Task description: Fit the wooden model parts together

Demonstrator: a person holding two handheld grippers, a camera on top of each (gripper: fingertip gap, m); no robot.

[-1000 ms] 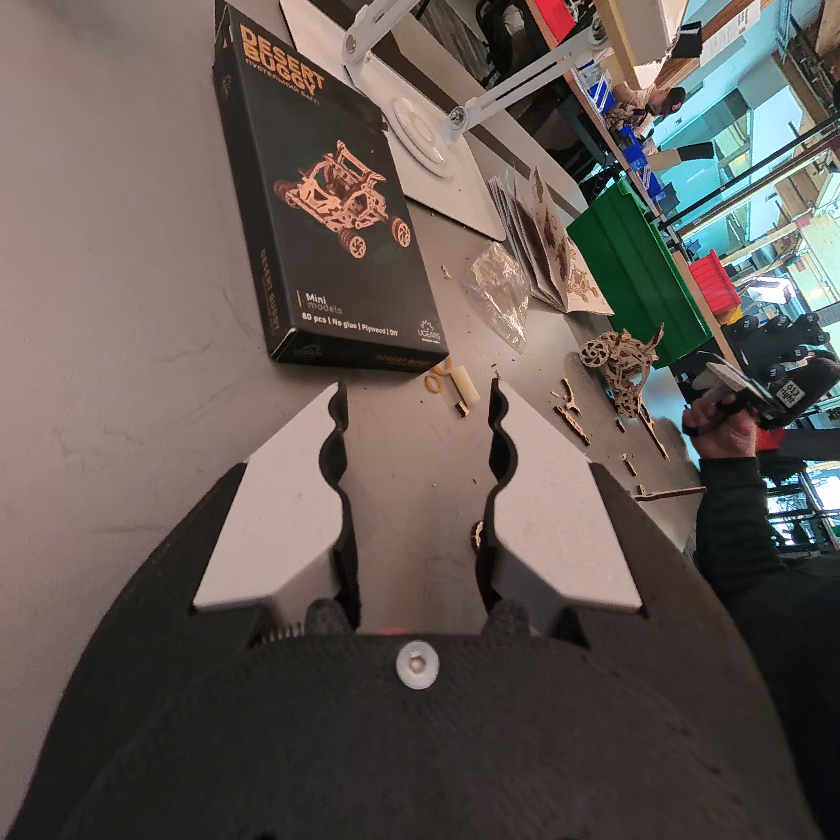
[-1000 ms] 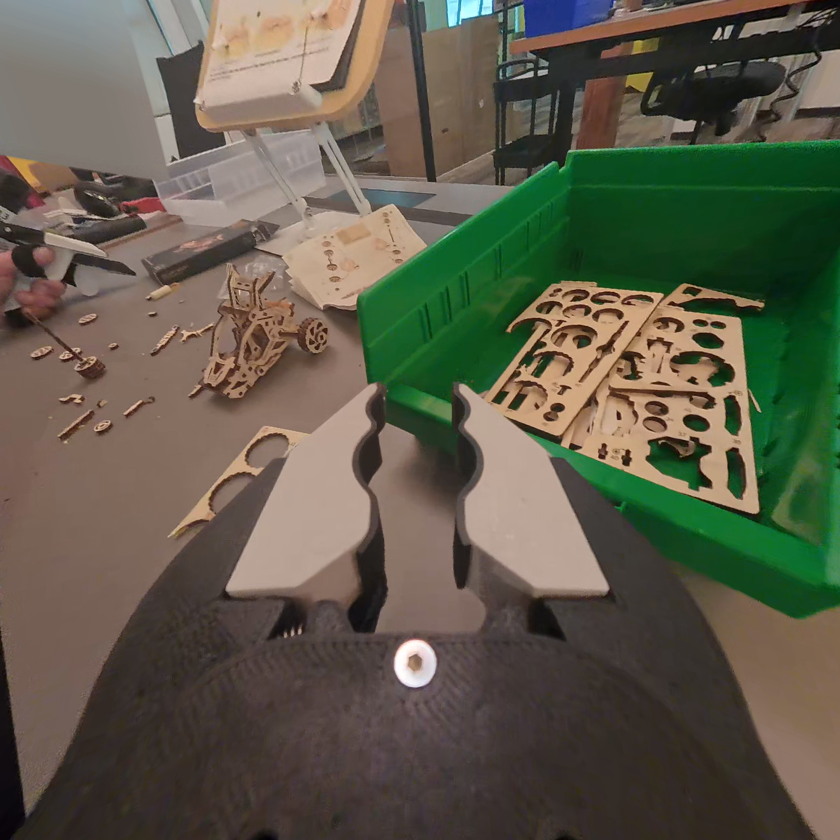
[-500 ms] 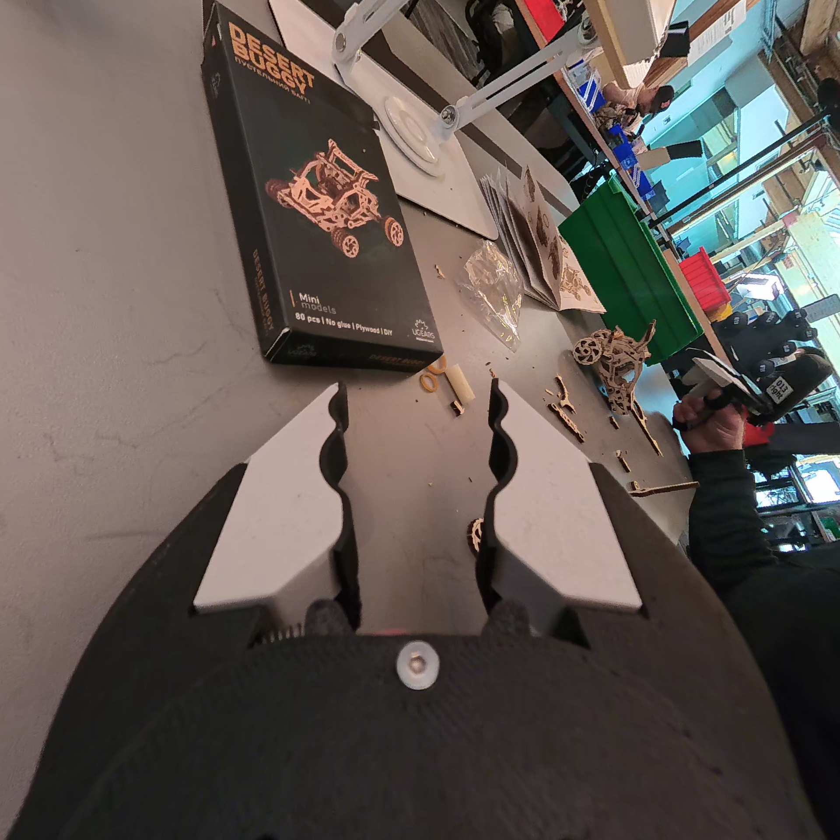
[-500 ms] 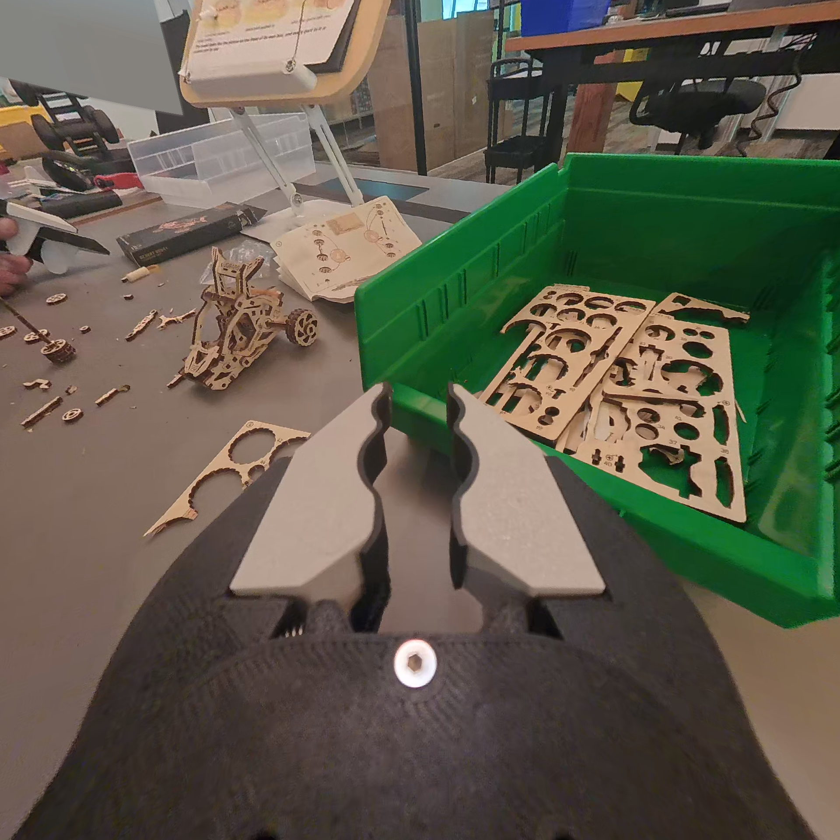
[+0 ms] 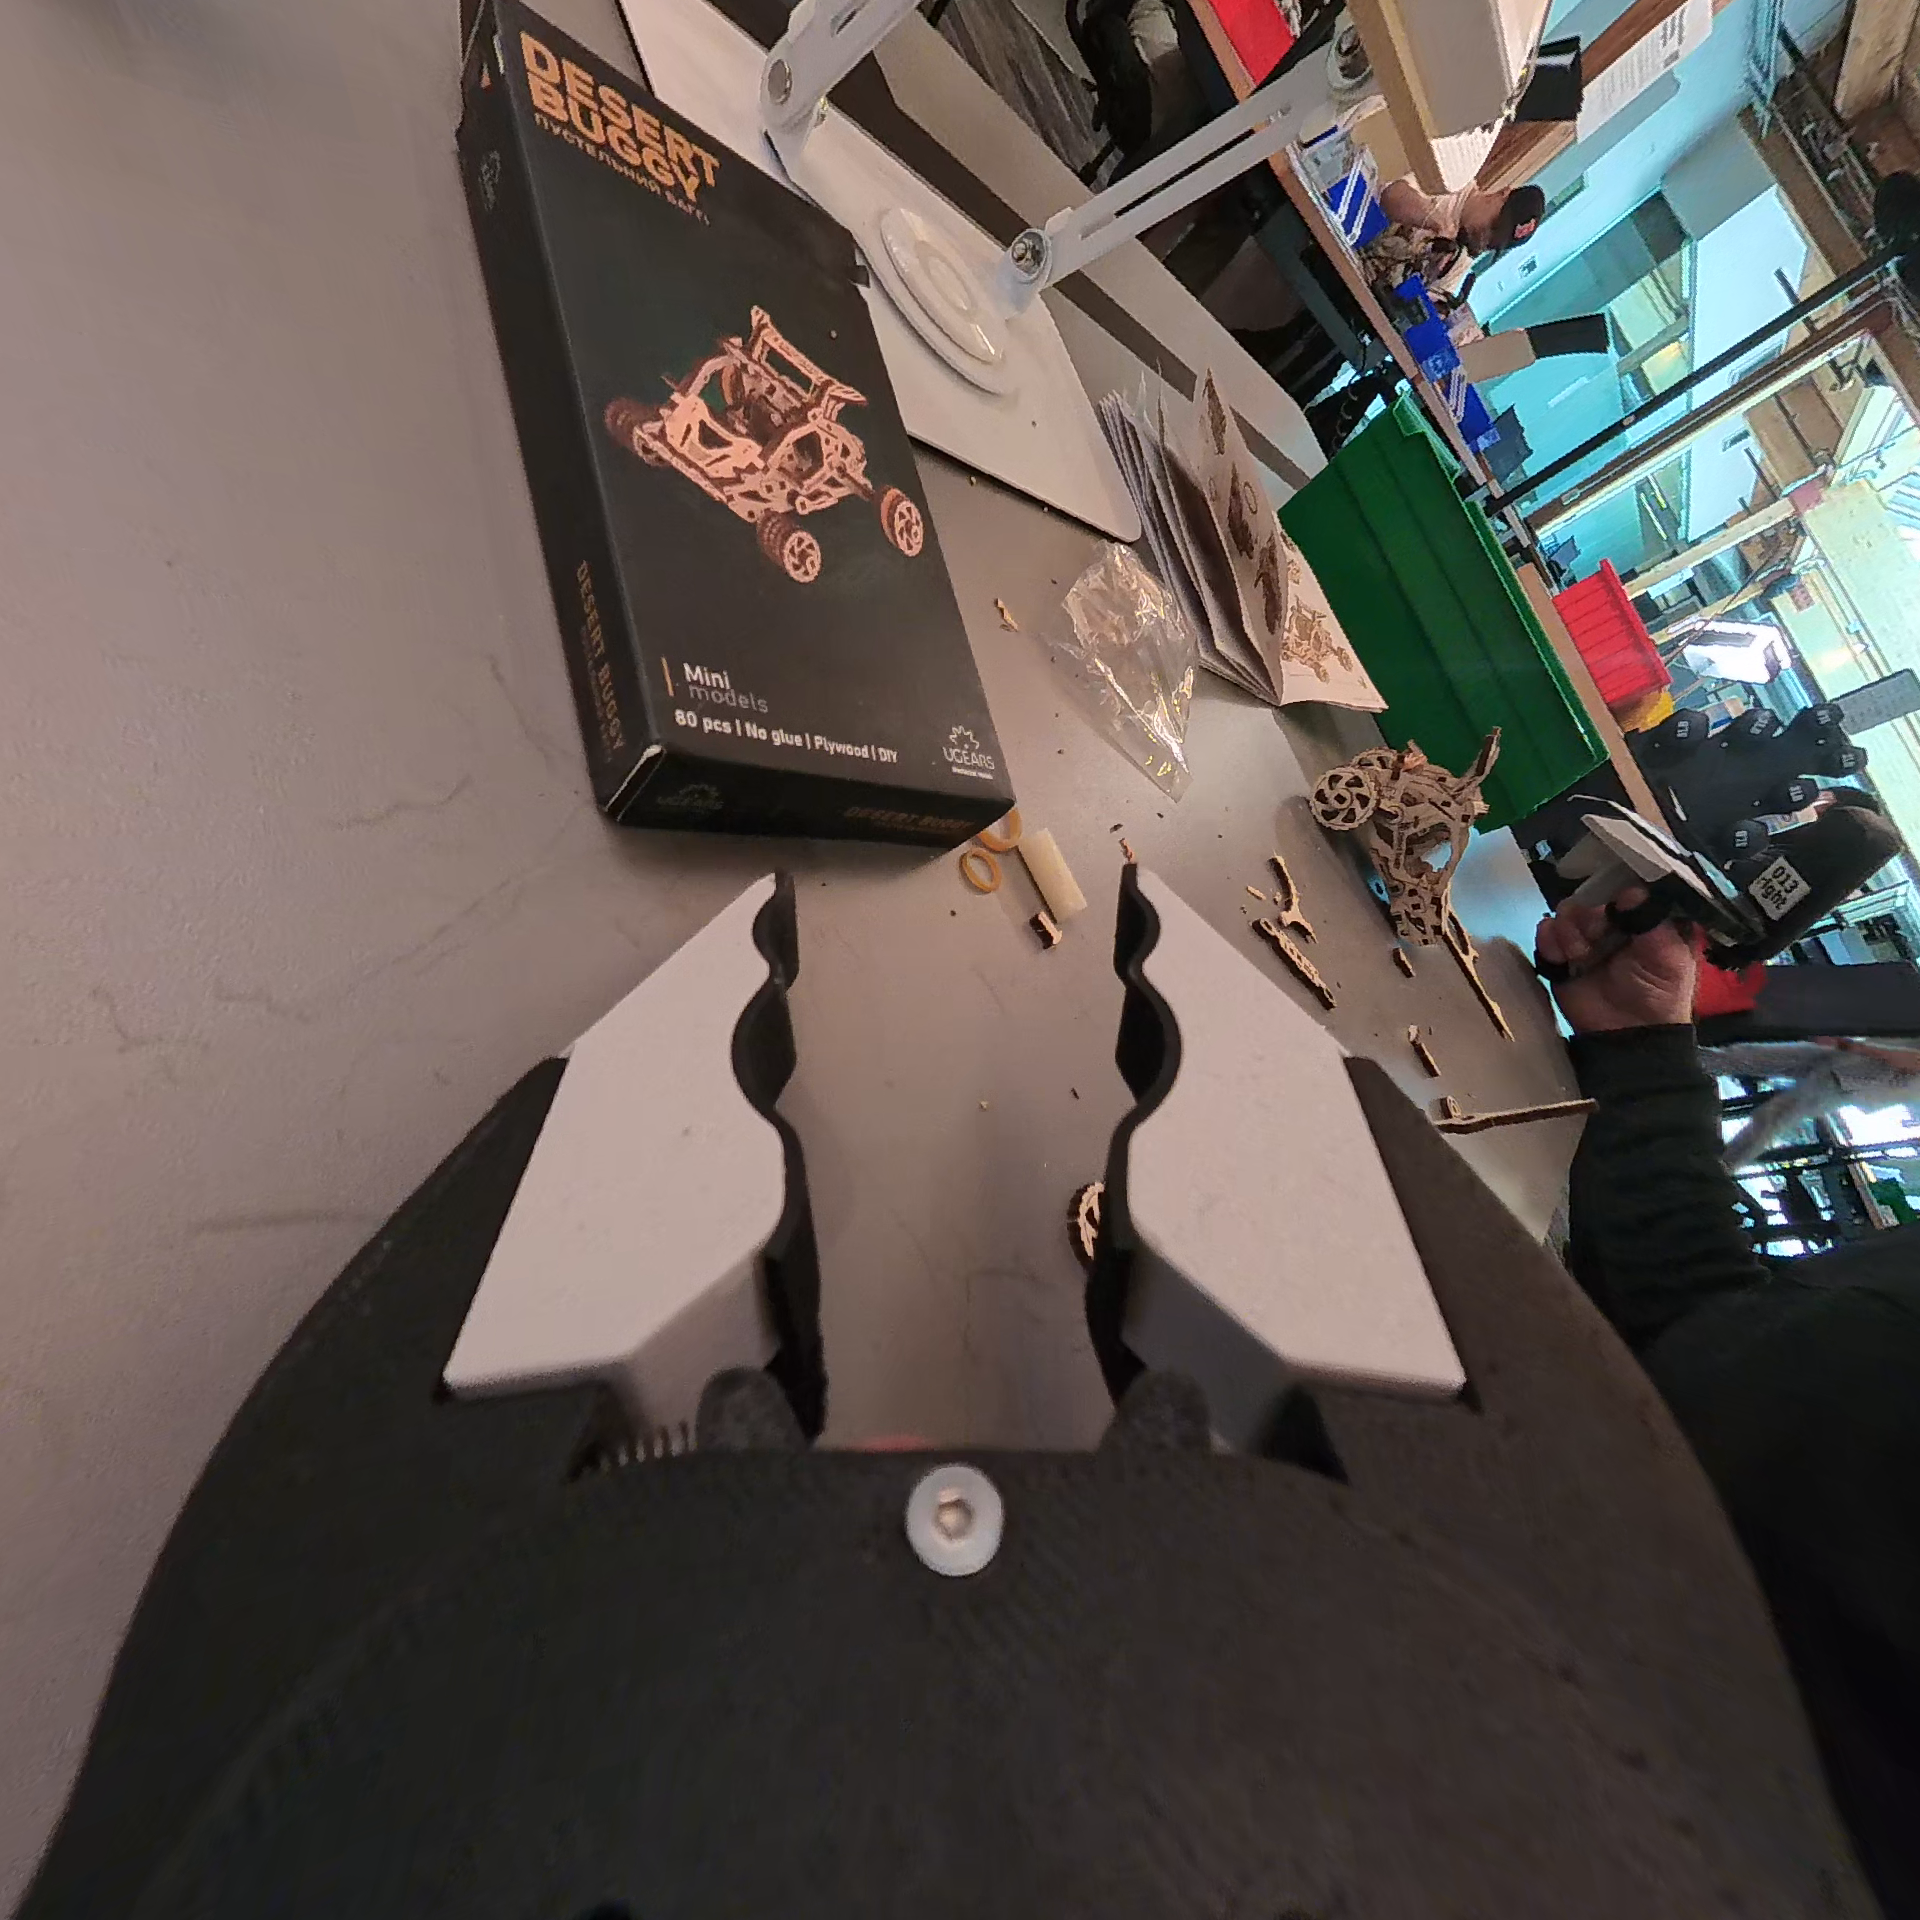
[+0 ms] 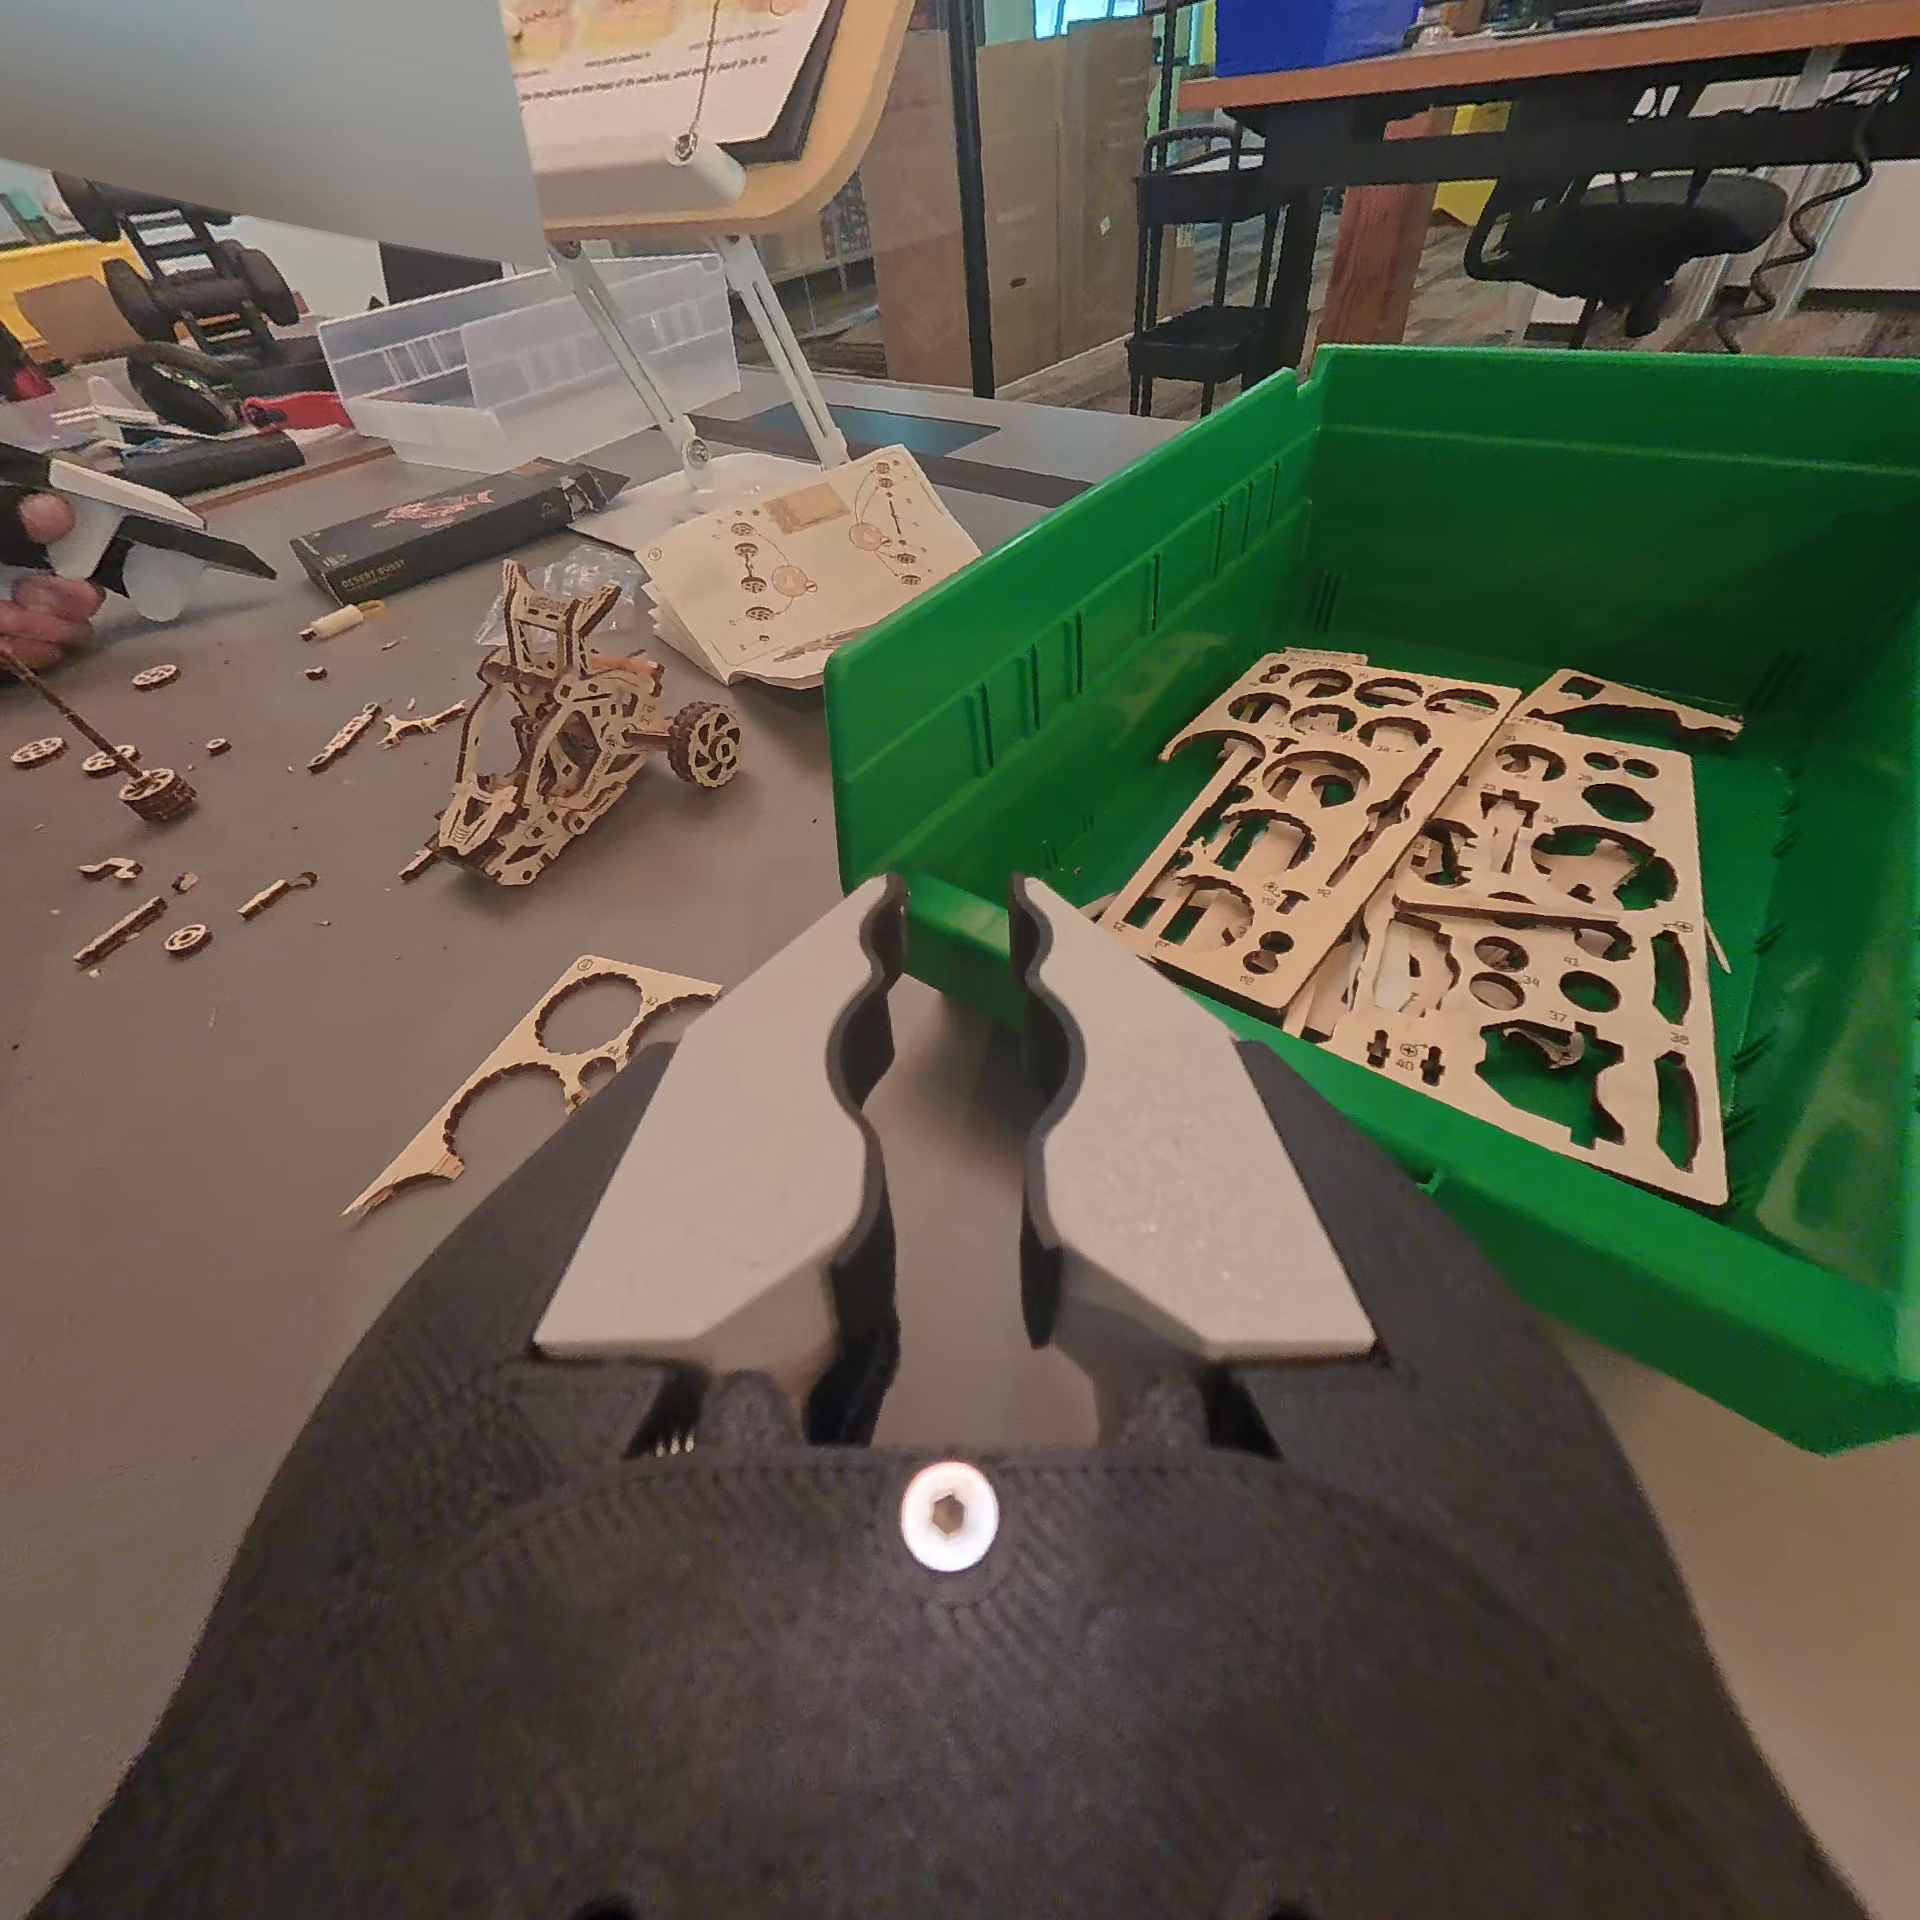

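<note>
The partly built wooden buggy (image 6: 561,748) stands on the grey table, left of the green bin; it also shows in the left wrist view (image 5: 1392,821). Loose wooden parts (image 6: 125,925) and an axle with a wheel (image 6: 156,795) lie to its left. My right gripper (image 6: 956,899) is empty, jaws a narrow gap apart, over the table at the bin's near corner. My left gripper (image 5: 954,883) is open wide and empty, low over the table. A small wooden gear (image 5: 1086,1226) lies beside its right finger. A hand holds the right gripper (image 5: 1662,883) beyond the buggy.
The black kit box (image 5: 727,499) lies ahead of the left gripper, with rings and a white stick (image 5: 1049,878) at its near end. The green bin (image 6: 1039,665) holds spent plywood sheets (image 6: 1455,883). An offcut sheet (image 6: 530,1081), instruction booklet (image 6: 810,566) and white stand base (image 5: 966,343) lie on the table. The left tips stand about 8 centimeters off the small wooden gear (image 5: 1086,1226).
The right gripper's jaws have narrowed a little and it has shifted slightly against the bin. The left gripper has drifted slightly, jaws unchanged.
</note>
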